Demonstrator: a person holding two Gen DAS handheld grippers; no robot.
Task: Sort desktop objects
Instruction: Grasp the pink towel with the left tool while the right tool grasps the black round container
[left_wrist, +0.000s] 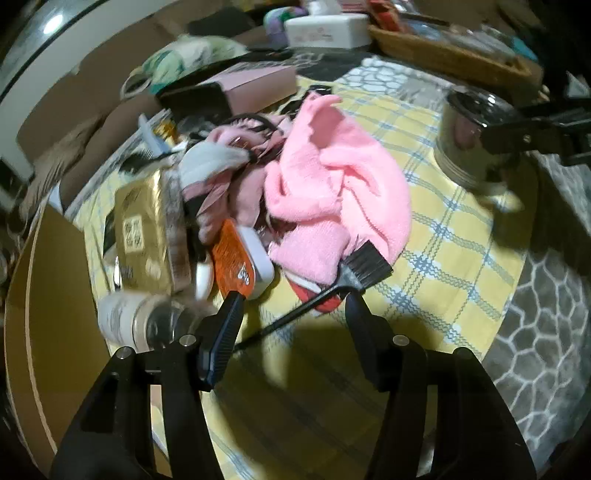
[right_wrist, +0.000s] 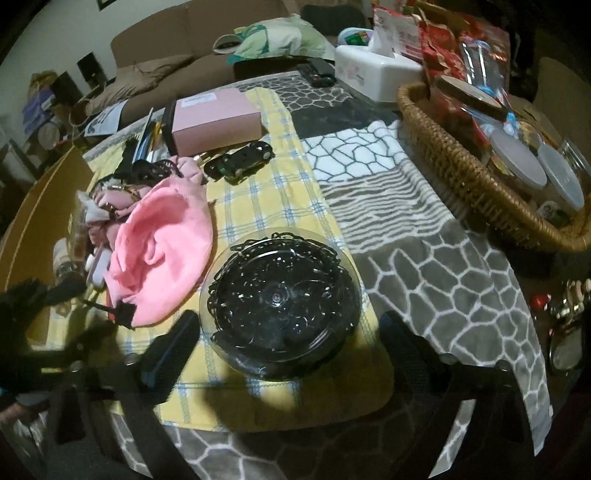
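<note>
Left wrist view shows the left gripper (left_wrist: 293, 299) with fingers spread wide, straddling the thin handle of a black tint brush (left_wrist: 354, 271), apparently lined up to close on it where it lies clear of the clutter. Its bristles rest against the pink towel (left_wrist: 332, 192), heaped with an orange comb (left_wrist: 232, 254) and a gold box (left_wrist: 142, 232). Right wrist view has the right gripper (right_wrist: 286, 328) equally wide around a clear jar of black chain (right_wrist: 280, 299) on the yellow cloth, touching neither side; beyond stands a wicker basket (right_wrist: 454, 162), likely a sorting destination.

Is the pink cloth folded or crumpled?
Crumpled: the pink cloth lies bunched in irregular creases on the yellow plaid mat, with no flat folded edges.
</note>
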